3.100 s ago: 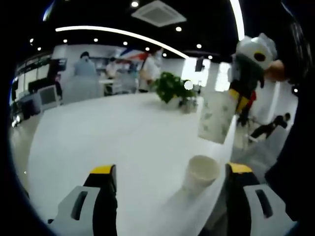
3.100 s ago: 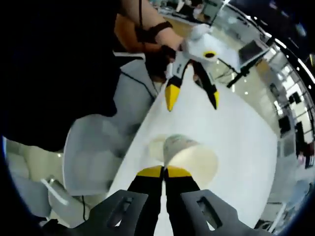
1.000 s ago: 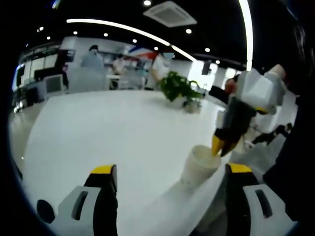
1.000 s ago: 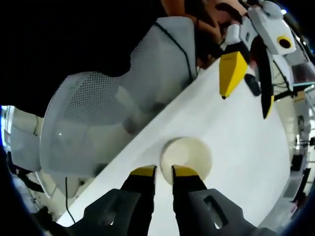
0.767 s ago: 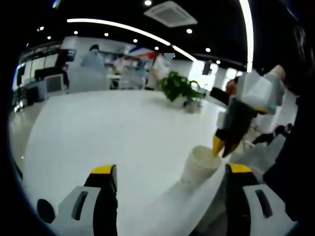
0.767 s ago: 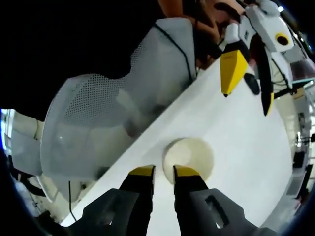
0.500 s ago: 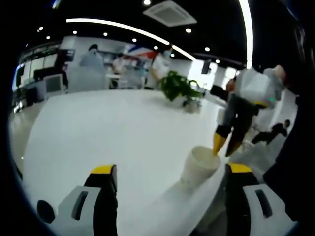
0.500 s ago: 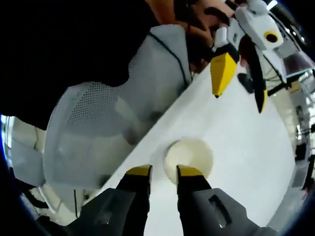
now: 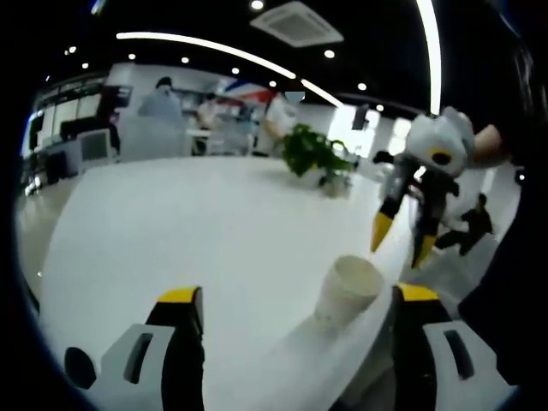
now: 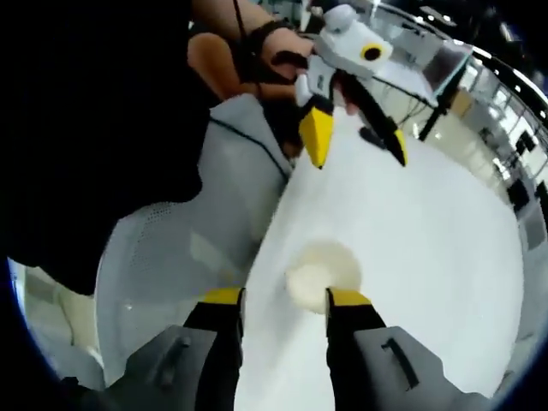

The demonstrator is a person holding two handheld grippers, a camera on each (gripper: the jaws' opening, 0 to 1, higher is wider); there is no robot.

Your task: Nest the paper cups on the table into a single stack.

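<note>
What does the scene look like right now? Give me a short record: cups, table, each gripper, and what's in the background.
cups: paper cup stack standing upright near the table edge, mouth up
table: white table, large bare top
right gripper: right gripper open, above and just beyond the stack, holding nothing
left gripper: left gripper open, off the stack, holding nothing
chair: white mesh chair beside the table edge
background: potted plant at the far end of the table; people standing beyond it
</note>
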